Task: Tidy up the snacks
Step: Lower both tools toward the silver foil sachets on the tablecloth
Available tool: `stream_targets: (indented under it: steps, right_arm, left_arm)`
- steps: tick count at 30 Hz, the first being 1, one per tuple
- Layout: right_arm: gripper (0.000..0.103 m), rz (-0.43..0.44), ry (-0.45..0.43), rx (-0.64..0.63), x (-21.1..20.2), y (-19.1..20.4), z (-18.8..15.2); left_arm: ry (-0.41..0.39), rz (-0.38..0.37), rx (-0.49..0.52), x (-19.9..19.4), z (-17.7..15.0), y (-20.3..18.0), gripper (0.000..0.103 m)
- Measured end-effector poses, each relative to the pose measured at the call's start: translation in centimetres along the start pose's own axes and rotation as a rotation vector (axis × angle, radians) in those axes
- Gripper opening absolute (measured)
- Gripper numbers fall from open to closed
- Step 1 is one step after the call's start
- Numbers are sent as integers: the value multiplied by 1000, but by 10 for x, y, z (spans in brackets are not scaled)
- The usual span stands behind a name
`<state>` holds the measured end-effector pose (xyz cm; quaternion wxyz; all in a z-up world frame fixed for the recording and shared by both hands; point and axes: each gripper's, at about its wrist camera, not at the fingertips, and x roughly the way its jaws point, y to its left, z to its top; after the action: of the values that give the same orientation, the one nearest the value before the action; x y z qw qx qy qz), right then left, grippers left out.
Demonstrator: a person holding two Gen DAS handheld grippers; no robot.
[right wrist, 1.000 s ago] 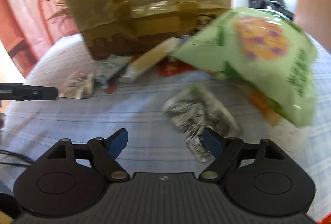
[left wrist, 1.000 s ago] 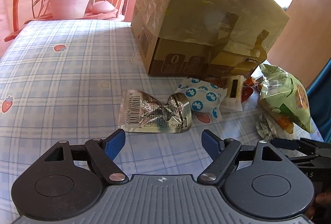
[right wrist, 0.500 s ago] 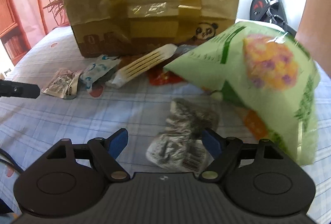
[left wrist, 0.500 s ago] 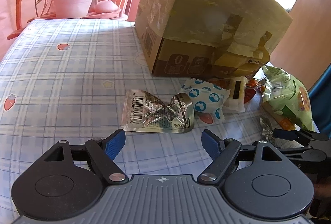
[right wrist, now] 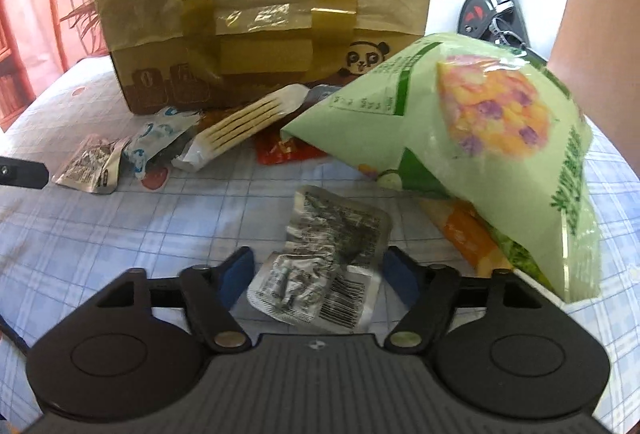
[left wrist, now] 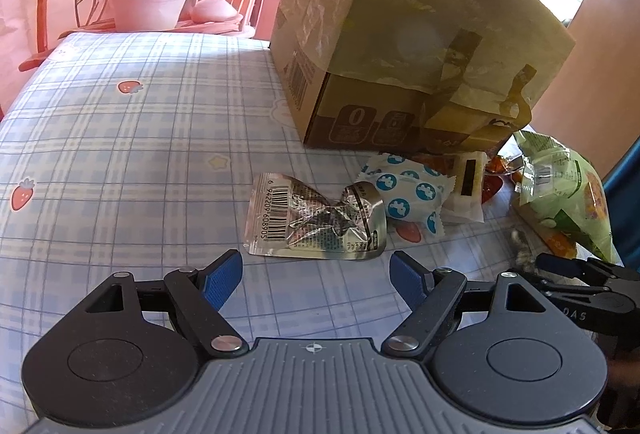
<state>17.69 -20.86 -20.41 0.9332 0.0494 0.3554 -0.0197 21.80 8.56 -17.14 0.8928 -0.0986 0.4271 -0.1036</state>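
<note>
Both grippers (left gripper point(left wrist: 316, 276), right gripper point(right wrist: 316, 270)) agape, cardboard box point(left wrist: 404, 45) contents unseen.

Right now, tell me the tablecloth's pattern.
Pale blue plaid tablecloth with small red strawberries; left wrist view shows it best.

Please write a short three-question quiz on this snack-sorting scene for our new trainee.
1. True or false: the right gripper is shut on the silver packet.
2. What lies directly ahead of the left gripper?
A. a crumpled foil packet with a barcode
B. the green snack bag
C. the cardboard box
3. Fill in: the green snack bag leans over an ____ packet beneath it.

Key:
1. False; its jaws stand open on either side of the packet.
2. A
3. orange
</note>
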Motion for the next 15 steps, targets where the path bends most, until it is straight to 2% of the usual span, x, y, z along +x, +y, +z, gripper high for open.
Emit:
stream_targets:
  steps: [2, 5, 9, 13, 15]
  right_arm:
    - [55, 16, -12, 24, -3, -3, -1]
    - [51, 66, -15, 34, -7, -2, -1]
    - [49, 144, -22, 21, -7, 10, 1]
    - [48, 166, -23, 0, -3, 20, 2]
    - [49, 172, -22, 1, -2, 21, 3]
  left_arm:
    - [3, 0, 2, 1, 0, 0, 83]
    - [7, 4, 3, 4, 0, 1, 83]
    - [0, 1, 1, 8, 4, 1, 83]
    - [-2, -24, -1, 20, 13, 2, 83]
    - [-3, -4, 10, 28, 18, 1, 83]
